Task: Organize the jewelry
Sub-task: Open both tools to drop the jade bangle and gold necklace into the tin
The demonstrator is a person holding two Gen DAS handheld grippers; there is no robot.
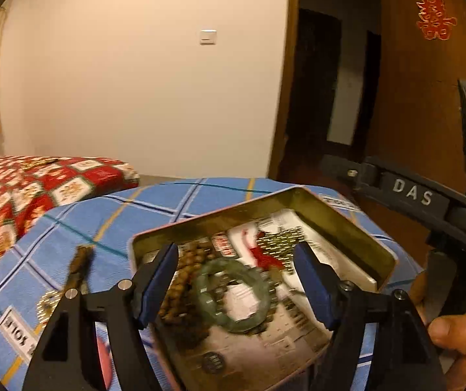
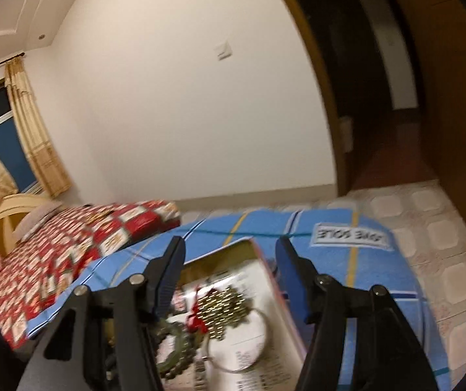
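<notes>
- Since the left gripper (image 1: 237, 280) is hanging with its fingers spread wide and empty over the open tin (image 1: 347, 228), I judge the step in hand to be putting pieces into the tin or picking them out of it; coming straight down and closing across the rim of the green jade bangle (image 1: 233, 296) would be serving better than pinching at a slant.
- The bangle is lying in the middle of the tin, with the brown bead strand (image 1: 180, 280) just to its left and the gold chain tangle with its red tassel (image 1: 275, 244) on the far side.
- The right gripper (image 2: 229, 280) is also standing wide open and holding nothing, hovering over the tin's far right corner, above the gold chain tangle (image 2: 223, 306) and a thin silver ring (image 2: 249, 342).
- A brown stick-like piece (image 1: 79, 260) is lying outside the tin on the blue plaid cloth (image 1: 102, 215), to the left; I cannot tell what it is.
- Both views are blurring, so the printed lining of the tin is unreadable.
- The near end of the tin is being cut off behind the gripper bodies.
</notes>
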